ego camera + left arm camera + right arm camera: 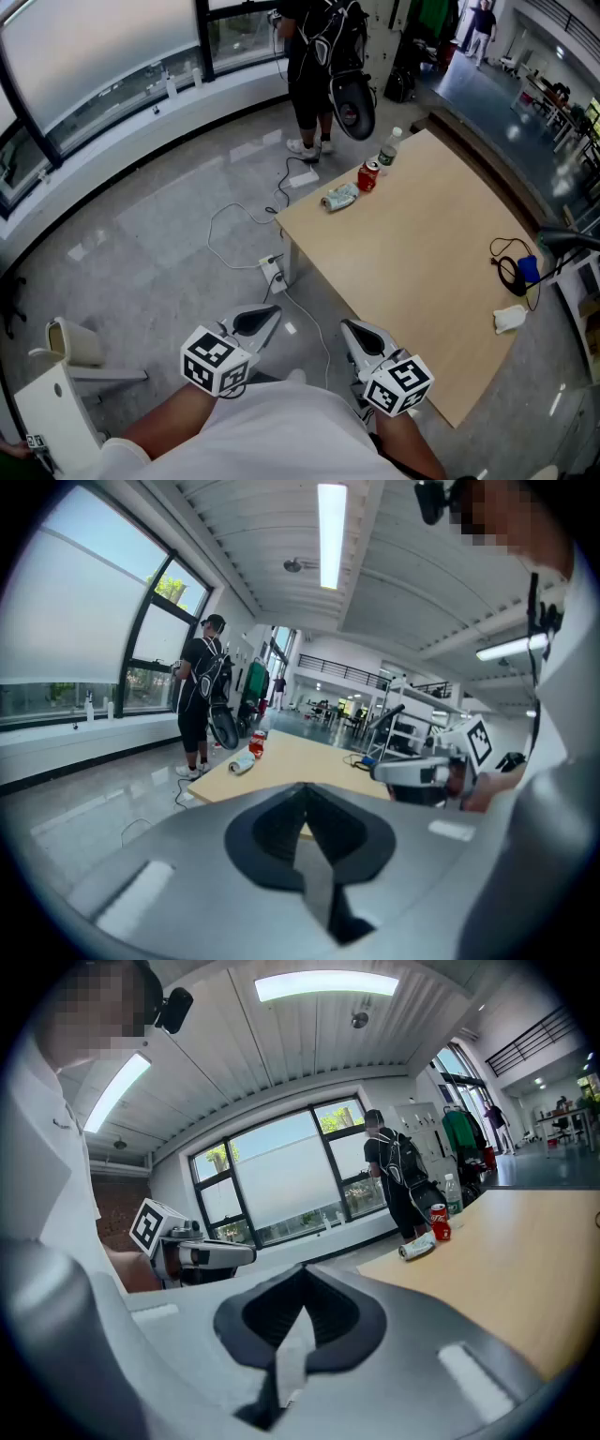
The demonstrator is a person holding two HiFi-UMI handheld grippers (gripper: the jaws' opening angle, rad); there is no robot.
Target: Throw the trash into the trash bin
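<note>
**Reaching for trash on the far side of the table**

Both tongs hang close to the body with nothing in them. The left gripper [267, 317] has its jaws pressed together on empty air, and the right gripper [352, 328] is closed the same way. Nothing has been picked up yet.

The trash sits well away, near the far corner of the table [412, 262]: a crumpled bottle [339, 198] lying on its side, a red can [368, 175] just beside it, and an upright clear bottle [389, 150] behind the can. A white wad [510, 319] lies apart from these, near the right edge. The white container [47, 408] at lower left is probably the bin.

The step in hand looks like the approach. To do it well, walk round or lean in rather than stretch, and spread the jaws before arriving. Take the lying bottle across its narrow body — it may roll or give. Mind the floor cable [234, 230] and the bystander [314, 75] close by.
</note>
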